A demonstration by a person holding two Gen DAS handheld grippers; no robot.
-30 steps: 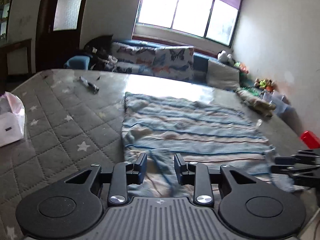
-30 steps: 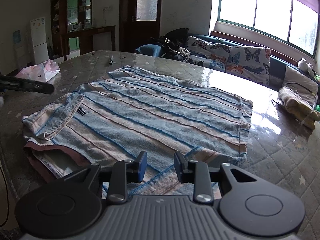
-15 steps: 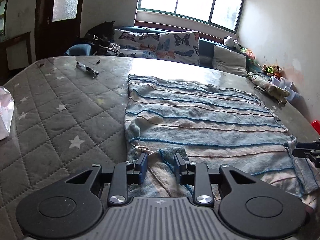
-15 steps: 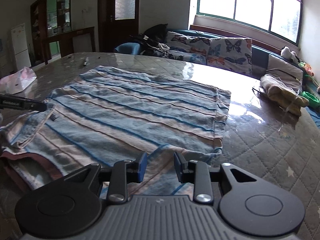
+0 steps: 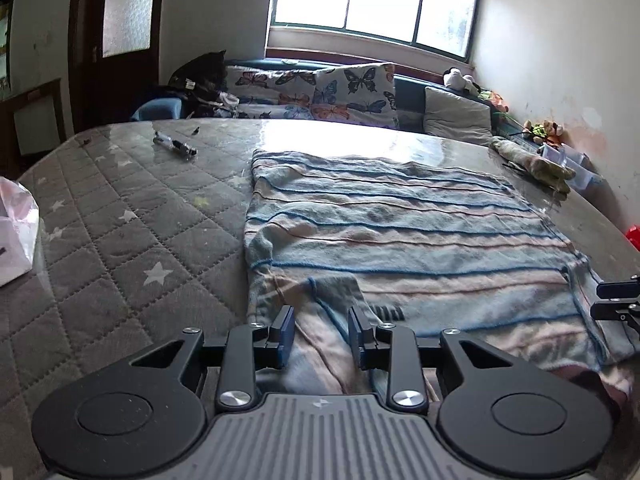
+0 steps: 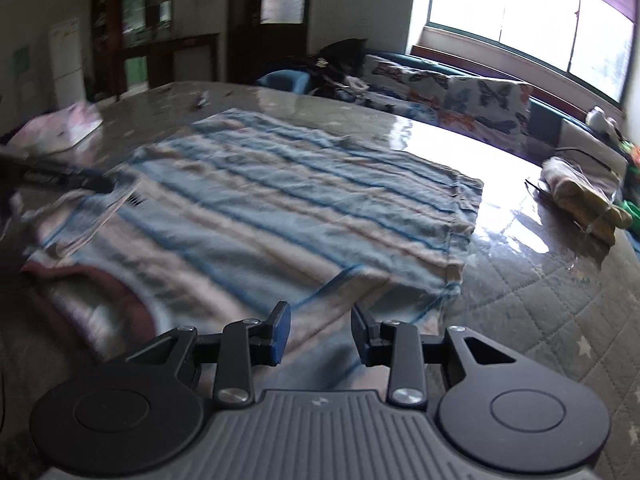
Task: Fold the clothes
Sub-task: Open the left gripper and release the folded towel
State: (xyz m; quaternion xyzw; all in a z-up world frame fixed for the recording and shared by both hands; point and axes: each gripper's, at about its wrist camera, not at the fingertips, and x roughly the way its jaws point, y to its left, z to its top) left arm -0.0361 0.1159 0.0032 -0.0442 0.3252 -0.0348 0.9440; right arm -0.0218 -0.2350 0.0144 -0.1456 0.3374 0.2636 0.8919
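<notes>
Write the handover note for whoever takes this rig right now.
Left gripper: jaws apart over the near left edge of the striped garment; cloth lies between the pads, not clearly pinched.
Right gripper: jaws opening over the near right edge, cloth between them, no pinch seen.
The garment lies spread flat on the quilted star-print surface, with a small flap turned over near the left fingers.
A second bundled cloth waits at the far right.
Done: a near-edge fold seems laid down.
Left: check the fold, make the remaining folds, then probably the other cloth.
</notes>
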